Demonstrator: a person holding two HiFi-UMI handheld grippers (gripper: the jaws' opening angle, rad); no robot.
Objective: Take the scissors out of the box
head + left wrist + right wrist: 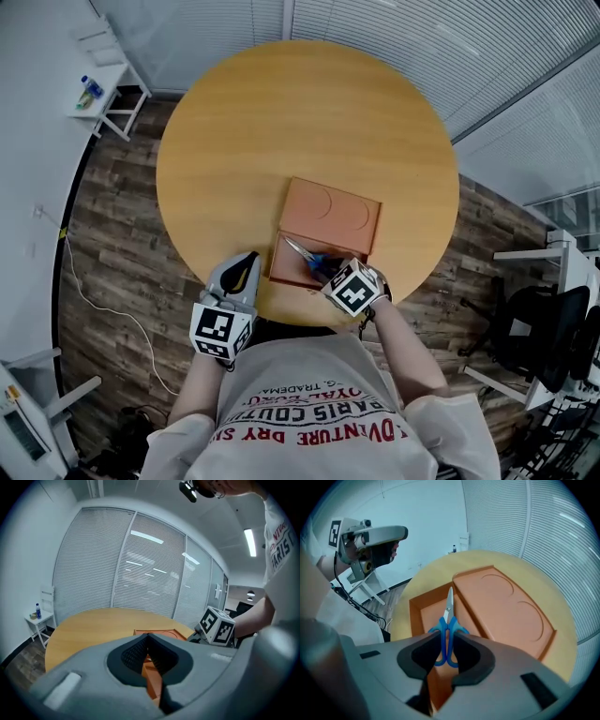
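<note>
the scissors [449, 605] are clamped by their blue handles between the jaws of the right gripper [446, 640], with the closed blades pointed out over the open orange box [417, 607]. the lid [501, 606] is seen just beside the box on the round table [281, 112]. the left gripper [149, 654] is held closed and empty near the box.

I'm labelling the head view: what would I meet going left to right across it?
In order: side table → left gripper → right gripper → chair.
</note>
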